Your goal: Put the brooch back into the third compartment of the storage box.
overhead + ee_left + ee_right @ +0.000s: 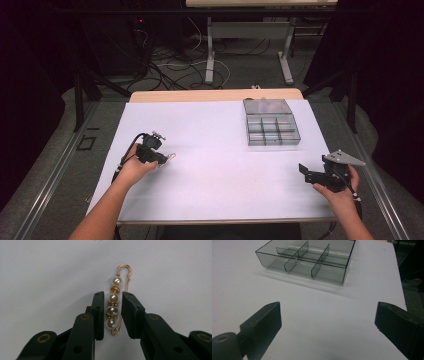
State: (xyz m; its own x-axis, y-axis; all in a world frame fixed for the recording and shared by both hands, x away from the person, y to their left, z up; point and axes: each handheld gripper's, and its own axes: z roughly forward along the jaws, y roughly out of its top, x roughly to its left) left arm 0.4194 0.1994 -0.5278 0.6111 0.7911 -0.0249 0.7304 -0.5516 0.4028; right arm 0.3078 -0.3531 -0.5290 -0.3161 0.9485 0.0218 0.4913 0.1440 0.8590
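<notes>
Pearl pin (113,305) lies lengthwise between the left gripper (113,315) jaws, which clench it; right gripper (327,322) gapes, released.

Showing too small in the high view to make out: the pearl brooch pin (170,157) at the left gripper (161,160), its beads lost there. Hiding part of the pin's thin wire (122,322) behind the right-hand jaw in the left gripper view; not showing clearly whether the pads are pressing on the pearls (112,310). Being cut off by the top edge of the right gripper view: the far side of the smoky compartment box (329,280).
</notes>
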